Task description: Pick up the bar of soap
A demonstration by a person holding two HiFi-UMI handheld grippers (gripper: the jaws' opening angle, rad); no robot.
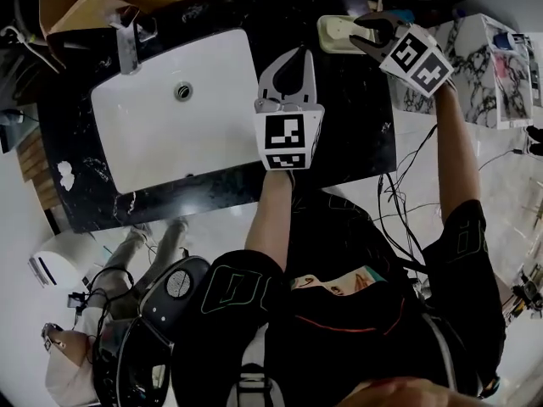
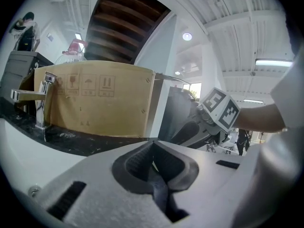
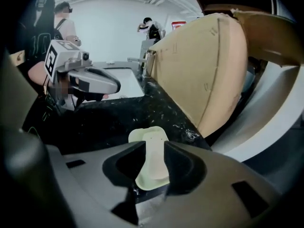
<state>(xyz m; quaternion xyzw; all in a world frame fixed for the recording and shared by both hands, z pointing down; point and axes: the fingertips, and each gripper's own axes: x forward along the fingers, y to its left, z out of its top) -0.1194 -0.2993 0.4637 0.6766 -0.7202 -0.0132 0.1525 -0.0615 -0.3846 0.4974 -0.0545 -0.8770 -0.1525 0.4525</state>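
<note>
A pale bar of soap (image 3: 154, 161) lies in a light green soap dish (image 3: 137, 136) on the black marble counter. In the head view the soap dish (image 1: 333, 34) sits at the counter's far edge, right of the sink. My right gripper (image 1: 356, 34) hovers at the dish's right side. Its jaws stand apart, and in the right gripper view the soap shows through the gap of the right gripper (image 3: 154, 147) without the pads pressing on it. My left gripper (image 1: 297, 52) hangs over the counter beside the sink's right rim, shut and empty; its tips meet in the left gripper view (image 2: 153, 148).
A white sink (image 1: 170, 151) with a chrome faucet (image 1: 127, 41) fills the counter's left half. A cardboard sheet (image 3: 204, 65) stands along the back behind the dish. A marble-patterned box (image 1: 484, 66) stands right of the counter (image 1: 348, 117). Cables trail on the floor.
</note>
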